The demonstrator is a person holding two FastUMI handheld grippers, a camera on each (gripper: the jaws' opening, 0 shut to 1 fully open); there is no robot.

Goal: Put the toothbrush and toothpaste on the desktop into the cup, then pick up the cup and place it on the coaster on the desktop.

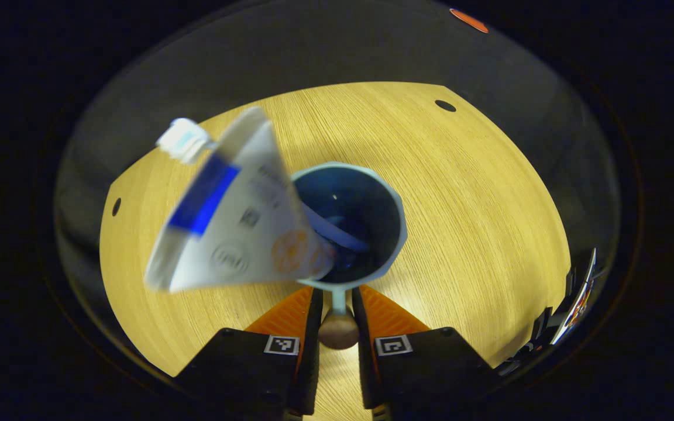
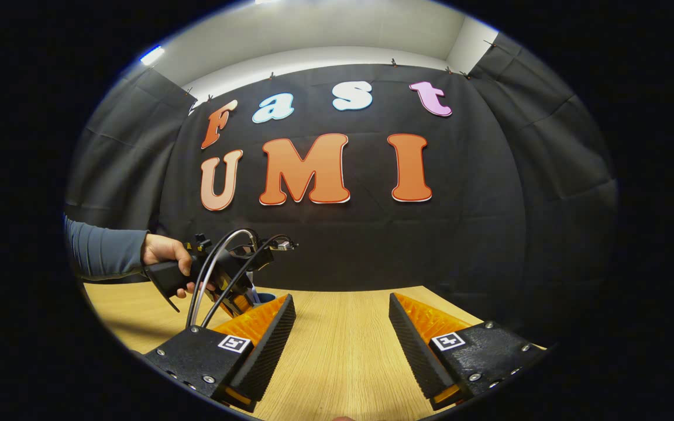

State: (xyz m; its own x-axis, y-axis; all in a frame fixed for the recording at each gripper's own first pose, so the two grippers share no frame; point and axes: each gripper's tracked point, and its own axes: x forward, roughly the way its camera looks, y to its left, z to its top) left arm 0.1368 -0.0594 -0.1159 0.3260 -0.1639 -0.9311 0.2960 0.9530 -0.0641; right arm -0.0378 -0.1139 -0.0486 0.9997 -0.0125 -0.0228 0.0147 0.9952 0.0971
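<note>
The pale blue cup with dark interior (image 1: 353,225) stands on the light wood-grain desktop (image 1: 477,222). The white toothpaste tube with blue band (image 1: 237,216) leans out over its rim, cap uppermost; a pale toothbrush handle (image 1: 337,234) lies inside. The left gripper (image 1: 337,307) looks down on the cup, its fingers clamped on the cup's thin handle (image 1: 338,301) above a brown knob. The right gripper (image 2: 341,327) hangs apart, fingers spread and empty.

Judgement: loading is complete; the lift step is in hand. The next move calls for a level carry to the coaster, keeping the tilted tube from tipping out.
</note>
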